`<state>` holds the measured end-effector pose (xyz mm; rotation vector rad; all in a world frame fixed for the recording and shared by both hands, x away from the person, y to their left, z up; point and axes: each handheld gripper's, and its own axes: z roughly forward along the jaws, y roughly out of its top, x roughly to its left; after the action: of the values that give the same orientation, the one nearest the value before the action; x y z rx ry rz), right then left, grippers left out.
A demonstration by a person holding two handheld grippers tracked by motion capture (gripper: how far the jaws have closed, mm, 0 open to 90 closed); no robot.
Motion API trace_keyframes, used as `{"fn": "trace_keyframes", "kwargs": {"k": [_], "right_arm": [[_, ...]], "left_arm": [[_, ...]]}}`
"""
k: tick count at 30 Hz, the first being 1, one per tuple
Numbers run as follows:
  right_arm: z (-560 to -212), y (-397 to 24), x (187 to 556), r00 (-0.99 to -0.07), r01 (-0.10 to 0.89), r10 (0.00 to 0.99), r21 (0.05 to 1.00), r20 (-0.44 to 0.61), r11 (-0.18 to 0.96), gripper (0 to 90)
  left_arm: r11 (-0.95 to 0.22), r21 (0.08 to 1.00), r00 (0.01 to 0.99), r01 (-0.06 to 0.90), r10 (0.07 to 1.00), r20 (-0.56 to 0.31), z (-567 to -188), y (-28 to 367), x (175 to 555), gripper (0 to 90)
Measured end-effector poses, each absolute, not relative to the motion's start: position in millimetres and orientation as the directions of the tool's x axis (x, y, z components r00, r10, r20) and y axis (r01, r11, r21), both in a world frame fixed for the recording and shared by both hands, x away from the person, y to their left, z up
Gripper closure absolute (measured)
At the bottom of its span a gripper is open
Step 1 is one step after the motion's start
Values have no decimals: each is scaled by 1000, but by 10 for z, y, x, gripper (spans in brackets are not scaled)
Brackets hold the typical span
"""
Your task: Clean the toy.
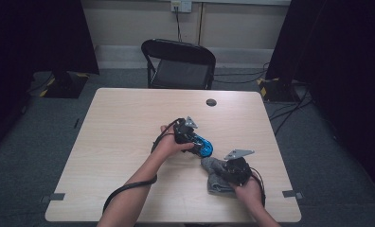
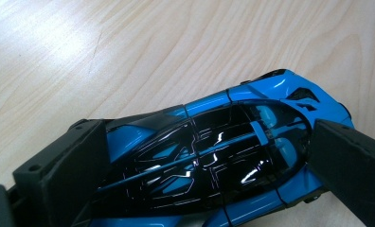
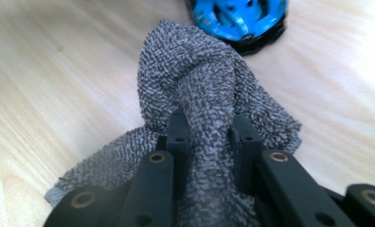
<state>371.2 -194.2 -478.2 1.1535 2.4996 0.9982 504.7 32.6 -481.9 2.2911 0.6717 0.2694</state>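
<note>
On the light wooden desk (image 1: 129,123), right of the middle and toward the near edge, a blue and black toy car (image 1: 203,145) lies gripped by the left tongs (image 1: 195,142). In the left gripper view the two black jaws press against the car's (image 2: 209,156) opposite ends, so it is firmly held and steadied against the desk top.

Just near and right of the car, the right tongs (image 1: 223,169) have pinched a grey terry cloth (image 1: 213,177). The right gripper view shows a fold of the cloth (image 3: 204,109) bunched up between the nearly closed jaws, with the car's end (image 3: 237,19) just beyond it.

Judging by this, the work is wiping the car. Both grasps are done: car secured, cloth taken up. The cloth does not yet lie on the car's body, so the wiping itself appears to be left.
</note>
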Motion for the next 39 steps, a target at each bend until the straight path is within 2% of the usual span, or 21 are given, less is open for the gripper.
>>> {"fn": "trace_keyframes", "kwargs": {"k": [5,10,13,19,27,39], "right_arm": [[-4634,-2142,3845,-630,610,770,676,98,413,743],[-4514,-2307,4088,-573,630,817,673,65,388,741],[-4559,-2277,4273,-547,649,837,637,11,416,737],[-4714,-2134,4455,-518,675,855,602,-25,427,735],[-4735,-1943,4385,-578,647,815,590,-33,483,737],[-4728,-1841,4116,-654,624,756,587,30,516,740]], "left_arm": [[-609,691,843,389,538,-1,-4810,328,5050,6],[-607,695,846,385,533,-2,-4815,334,5054,6],[-608,696,848,382,529,-4,-4817,338,5057,6],[-605,699,848,381,530,-3,-4825,335,5054,0],[-607,695,844,385,536,1,-4821,323,5049,0],[-605,696,841,386,540,3,-4823,319,5042,0]]}}
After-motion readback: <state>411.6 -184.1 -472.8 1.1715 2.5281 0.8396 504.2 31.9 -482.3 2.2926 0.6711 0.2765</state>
